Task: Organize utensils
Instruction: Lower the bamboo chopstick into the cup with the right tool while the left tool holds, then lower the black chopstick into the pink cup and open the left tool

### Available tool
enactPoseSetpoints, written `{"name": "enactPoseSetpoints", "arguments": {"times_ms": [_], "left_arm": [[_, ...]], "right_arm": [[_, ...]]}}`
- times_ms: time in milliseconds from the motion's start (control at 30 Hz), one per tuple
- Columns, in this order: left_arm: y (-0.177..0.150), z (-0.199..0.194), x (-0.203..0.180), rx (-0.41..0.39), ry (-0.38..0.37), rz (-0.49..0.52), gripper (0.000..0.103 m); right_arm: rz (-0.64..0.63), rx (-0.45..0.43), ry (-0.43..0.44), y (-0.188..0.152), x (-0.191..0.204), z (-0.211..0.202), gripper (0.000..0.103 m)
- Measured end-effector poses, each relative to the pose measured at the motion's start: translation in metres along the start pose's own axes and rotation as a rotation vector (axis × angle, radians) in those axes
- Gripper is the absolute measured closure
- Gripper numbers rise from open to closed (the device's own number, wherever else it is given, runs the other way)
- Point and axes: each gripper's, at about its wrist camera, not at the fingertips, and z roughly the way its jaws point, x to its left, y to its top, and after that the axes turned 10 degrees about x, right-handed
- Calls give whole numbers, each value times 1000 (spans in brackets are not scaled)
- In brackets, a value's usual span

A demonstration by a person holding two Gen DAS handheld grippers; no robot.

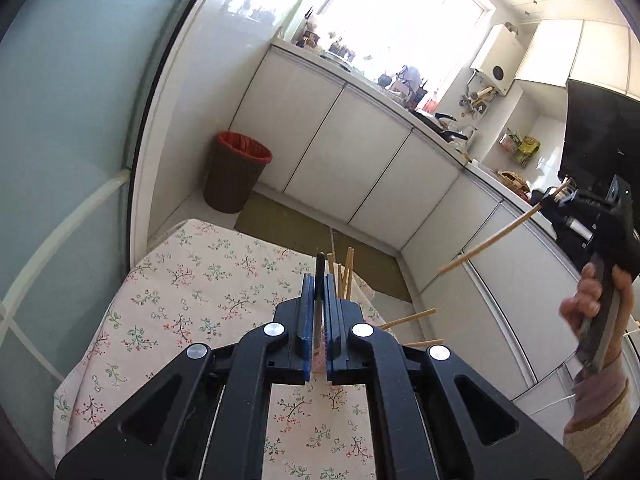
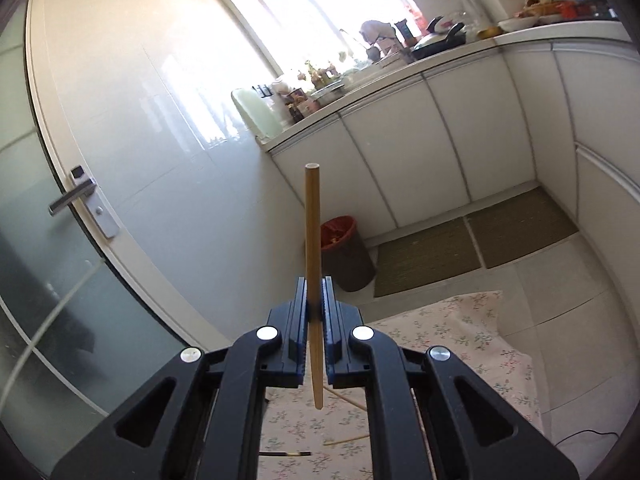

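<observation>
My left gripper is shut on a dark chopstick that stands upright between its blue pads, above a floral-cloth table. Just behind it several wooden chopsticks stand in a holder mostly hidden by the gripper. Two more wooden chopsticks lie to the right on the table. My right gripper is shut on a wooden chopstick, held upright in the air. That gripper and its chopstick also show in the left wrist view at the right.
A brown bin with a red liner stands on the floor by white cabinets. A frosted glass door is to the left. Loose chopsticks and a dark one lie on the cloth below my right gripper.
</observation>
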Motion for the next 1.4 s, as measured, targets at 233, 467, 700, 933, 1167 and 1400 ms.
{"name": "enactPoseSetpoints", "arguments": {"times_ms": [233,467,700,933,1167,1400], "left_arm": [[1,-7,-3,-26,5,26,99],[3,9,3,-2,17,13,99],[6,15,-19,-8,2,65,99],[22,20,-67,-30,-42,152,99],[33,48,-117,-33,-48,246,99],[29,108,-144,-9,55,315,99]], "right_arm": [[-66,-78,-215,-65,-17,54,96],[-166,-38,-285,-98,-30,111,96],[-136,-71,-263,-104,-41,92,65],[-98,-170,-236,-130,-48,15,35],[-53,-161,-332,-202,-83,-24,35],[-56,-84,-401,-243,-107,-10,31]]}}
